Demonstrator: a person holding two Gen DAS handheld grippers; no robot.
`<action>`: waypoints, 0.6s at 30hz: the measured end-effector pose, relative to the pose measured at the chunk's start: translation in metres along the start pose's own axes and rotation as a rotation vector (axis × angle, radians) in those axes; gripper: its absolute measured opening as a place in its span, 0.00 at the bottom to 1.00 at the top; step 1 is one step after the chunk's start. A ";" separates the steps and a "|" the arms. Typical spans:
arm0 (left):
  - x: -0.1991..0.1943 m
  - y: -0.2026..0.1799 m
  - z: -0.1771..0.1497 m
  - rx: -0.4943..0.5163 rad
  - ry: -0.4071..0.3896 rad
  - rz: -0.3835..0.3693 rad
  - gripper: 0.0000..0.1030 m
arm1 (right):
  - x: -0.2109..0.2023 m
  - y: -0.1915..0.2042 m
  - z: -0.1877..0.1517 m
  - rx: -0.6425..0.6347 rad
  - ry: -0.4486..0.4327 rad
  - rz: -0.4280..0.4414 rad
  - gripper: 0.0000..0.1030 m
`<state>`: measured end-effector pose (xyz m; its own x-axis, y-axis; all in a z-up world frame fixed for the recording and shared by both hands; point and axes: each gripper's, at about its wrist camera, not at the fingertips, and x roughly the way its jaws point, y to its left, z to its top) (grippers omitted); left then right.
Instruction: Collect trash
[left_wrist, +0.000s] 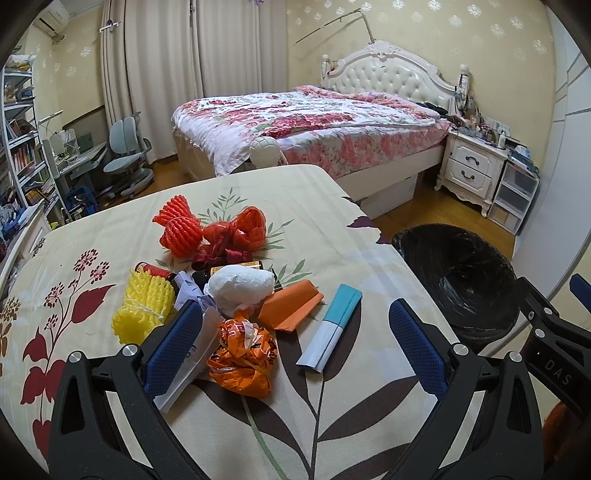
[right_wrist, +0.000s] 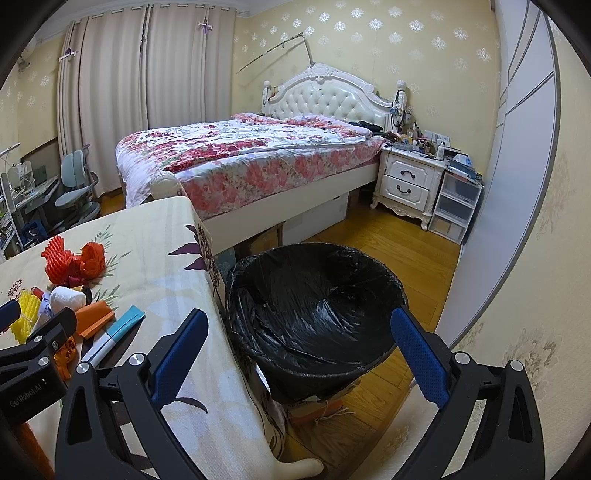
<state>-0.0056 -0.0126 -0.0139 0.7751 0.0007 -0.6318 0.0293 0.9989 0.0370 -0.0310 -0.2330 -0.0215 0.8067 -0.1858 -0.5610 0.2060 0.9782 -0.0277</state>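
Between the spread, empty jaws of the left gripper (left_wrist: 295, 343) lies the orange crumpled bag (left_wrist: 242, 356) on the worktop (left_wrist: 314, 229), while the right gripper (right_wrist: 303, 354), likewise spread and empty, faces the bin (right_wrist: 314, 295).

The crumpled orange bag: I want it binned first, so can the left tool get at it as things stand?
Probably yes. The left tool is open, and the crumpled orange bag lies on top of the tablecloth between its fingers, uncovered, with only a white wrapper alongside it.
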 end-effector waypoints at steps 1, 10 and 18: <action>0.000 0.001 0.001 -0.001 0.000 0.001 0.96 | 0.000 0.000 0.000 0.001 0.000 0.000 0.94; 0.001 -0.002 0.003 0.005 0.007 -0.004 0.96 | 0.001 -0.001 -0.001 0.002 0.002 0.000 0.94; 0.002 -0.004 0.002 0.014 0.016 -0.013 0.96 | 0.001 -0.002 -0.002 0.006 0.011 0.006 0.94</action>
<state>-0.0027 -0.0166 -0.0139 0.7643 -0.0110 -0.6448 0.0482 0.9980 0.0400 -0.0318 -0.2347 -0.0235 0.8018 -0.1793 -0.5700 0.2048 0.9786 -0.0198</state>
